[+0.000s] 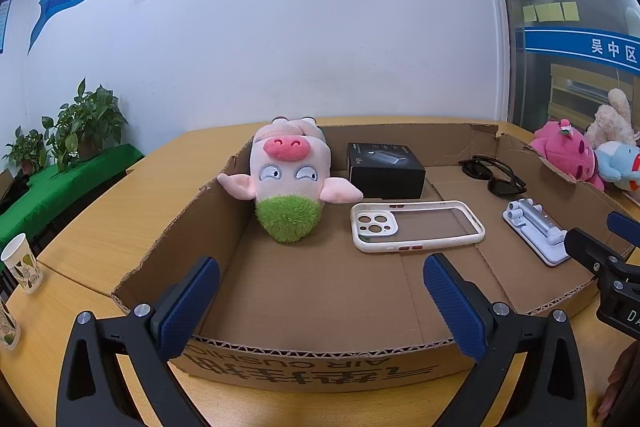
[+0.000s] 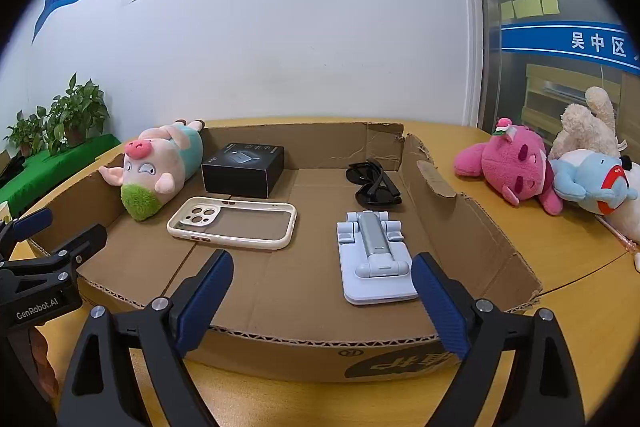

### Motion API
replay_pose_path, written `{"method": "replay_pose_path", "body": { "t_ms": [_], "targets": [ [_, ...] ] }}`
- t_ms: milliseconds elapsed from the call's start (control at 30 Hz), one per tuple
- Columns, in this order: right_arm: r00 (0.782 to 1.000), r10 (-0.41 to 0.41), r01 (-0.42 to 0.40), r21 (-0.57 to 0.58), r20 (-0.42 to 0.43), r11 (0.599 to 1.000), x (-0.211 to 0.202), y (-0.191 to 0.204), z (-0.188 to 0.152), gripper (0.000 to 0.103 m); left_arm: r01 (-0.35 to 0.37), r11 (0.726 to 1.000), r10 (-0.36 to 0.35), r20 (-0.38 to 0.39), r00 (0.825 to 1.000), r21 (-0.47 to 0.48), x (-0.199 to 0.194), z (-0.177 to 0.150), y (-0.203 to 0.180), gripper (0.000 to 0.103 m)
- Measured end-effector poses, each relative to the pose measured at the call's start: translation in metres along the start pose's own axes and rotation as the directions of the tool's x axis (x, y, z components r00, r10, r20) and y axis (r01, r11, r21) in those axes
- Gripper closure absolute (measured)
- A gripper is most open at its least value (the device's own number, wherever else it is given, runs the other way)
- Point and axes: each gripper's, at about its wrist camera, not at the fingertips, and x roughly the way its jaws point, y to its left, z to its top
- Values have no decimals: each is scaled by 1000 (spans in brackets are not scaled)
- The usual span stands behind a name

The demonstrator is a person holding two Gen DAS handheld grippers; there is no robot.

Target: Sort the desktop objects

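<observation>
A shallow cardboard tray (image 1: 312,351) (image 2: 304,347) lies on the wooden table. In it lie a pink pig plush with a green tuft (image 1: 286,179) (image 2: 154,175), a black box (image 1: 384,169) (image 2: 244,169), a cream phone case (image 1: 416,227) (image 2: 232,223), black sunglasses (image 1: 494,179) (image 2: 374,185) and a white folding phone stand (image 1: 536,231) (image 2: 374,259). My left gripper (image 1: 322,301) is open and empty over the tray's near edge. My right gripper (image 2: 322,301) is open and empty, just before the phone stand.
Right of the tray lie a pink plush (image 2: 516,171) (image 1: 568,153), a blue plush (image 2: 592,183) and a beige plush (image 2: 588,127). Paper cups (image 1: 22,263) stand at the table's left edge. Potted plants (image 1: 80,127) stand on a green shelf by the wall.
</observation>
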Motion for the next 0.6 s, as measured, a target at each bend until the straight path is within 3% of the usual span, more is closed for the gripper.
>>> {"method": "replay_pose_path", "body": {
  "t_ms": [600],
  "targets": [
    [1000, -1, 1, 0, -2, 1000, 0, 1, 0, 10, 0, 1000, 0, 0, 1000, -1, 0, -1, 0, 0]
  ]
}}
